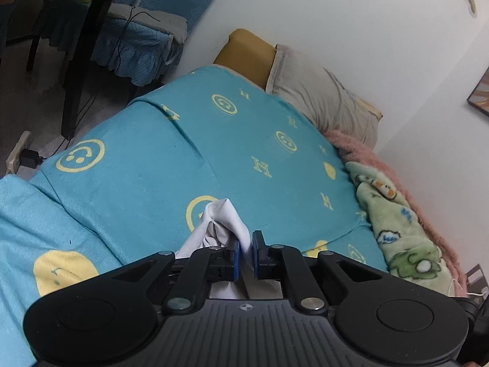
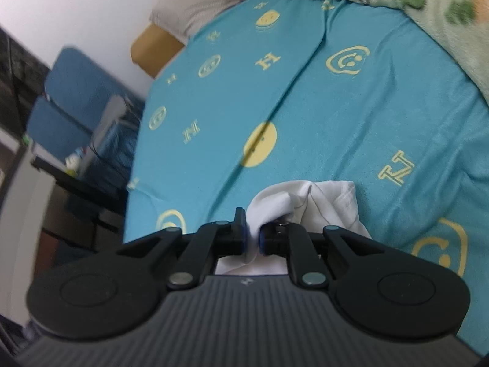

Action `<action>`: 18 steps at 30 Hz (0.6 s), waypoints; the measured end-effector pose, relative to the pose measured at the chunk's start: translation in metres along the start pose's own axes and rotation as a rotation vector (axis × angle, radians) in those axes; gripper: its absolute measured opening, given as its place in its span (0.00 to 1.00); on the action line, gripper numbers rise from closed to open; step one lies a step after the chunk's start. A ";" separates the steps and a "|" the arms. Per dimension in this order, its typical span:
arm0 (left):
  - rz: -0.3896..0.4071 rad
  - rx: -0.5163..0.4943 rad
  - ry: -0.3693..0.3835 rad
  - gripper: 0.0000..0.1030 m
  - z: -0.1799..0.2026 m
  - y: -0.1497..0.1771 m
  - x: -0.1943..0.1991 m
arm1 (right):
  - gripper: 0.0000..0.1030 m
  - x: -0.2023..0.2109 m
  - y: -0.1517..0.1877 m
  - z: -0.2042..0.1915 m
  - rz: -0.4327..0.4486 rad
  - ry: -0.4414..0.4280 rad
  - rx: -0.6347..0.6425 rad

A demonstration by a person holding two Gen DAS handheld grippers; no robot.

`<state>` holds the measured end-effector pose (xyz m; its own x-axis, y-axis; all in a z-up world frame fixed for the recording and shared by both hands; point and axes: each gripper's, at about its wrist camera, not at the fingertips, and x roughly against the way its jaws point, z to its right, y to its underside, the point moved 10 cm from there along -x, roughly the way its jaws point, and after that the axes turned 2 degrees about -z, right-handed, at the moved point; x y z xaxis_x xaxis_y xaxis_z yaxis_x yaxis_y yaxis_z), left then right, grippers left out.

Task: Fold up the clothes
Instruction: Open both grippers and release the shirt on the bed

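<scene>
Bed (image 1: 137, 183) in teal smiley sheet lies under your grippers; left gripper (image 1: 246, 255) and right gripper (image 2: 252, 238) each pinch white cloth (image 2: 321, 205); beige pillow (image 1: 321, 98) beside wall (image 1: 351, 15).

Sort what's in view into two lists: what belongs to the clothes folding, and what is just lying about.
Belongs to the job:
- white garment, bunched between both tongs
- left tongs
- right tongs
- teal bedsheet, the surface under the garment

Just lying about:
- green cartoon blanket
- pink fuzzy blanket
- grey pillow
- blue covered chair
</scene>
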<state>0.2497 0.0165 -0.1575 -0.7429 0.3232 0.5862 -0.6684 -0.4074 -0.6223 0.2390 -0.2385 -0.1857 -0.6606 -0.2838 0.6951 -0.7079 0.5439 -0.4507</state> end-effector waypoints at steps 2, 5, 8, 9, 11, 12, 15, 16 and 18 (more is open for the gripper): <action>-0.005 -0.030 -0.007 0.49 0.003 0.000 0.001 | 0.52 0.000 0.004 -0.005 -0.012 -0.015 0.027; 0.025 -0.153 -0.019 0.82 0.016 0.002 0.015 | 0.83 0.012 0.008 -0.018 0.004 -0.061 0.071; 0.030 -0.262 -0.012 0.82 0.028 0.010 0.025 | 0.83 0.028 0.013 -0.031 0.046 -0.076 0.152; 0.015 -0.285 -0.014 0.82 0.030 0.014 0.023 | 0.83 0.032 0.016 -0.034 0.069 -0.068 0.187; -0.014 -0.332 -0.019 0.82 0.034 0.023 0.018 | 0.71 0.035 0.022 -0.038 0.097 -0.031 0.270; -0.031 -0.346 -0.027 0.82 0.034 0.027 0.013 | 0.67 0.029 0.025 -0.037 0.090 0.004 0.308; -0.076 -0.368 -0.089 0.82 0.026 0.039 -0.003 | 0.65 0.001 0.033 -0.026 0.041 0.079 0.330; -0.087 -0.378 -0.117 0.81 0.022 0.044 -0.008 | 0.64 -0.011 0.035 -0.020 0.018 0.099 0.319; -0.114 -0.384 -0.138 0.81 0.015 0.051 -0.016 | 0.64 -0.028 0.043 -0.013 -0.002 0.138 0.345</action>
<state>0.2281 -0.0220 -0.1909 -0.6688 0.2201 0.7101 -0.7308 -0.0191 -0.6823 0.2304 -0.1963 -0.2172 -0.6361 -0.1621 0.7544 -0.7671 0.2390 -0.5954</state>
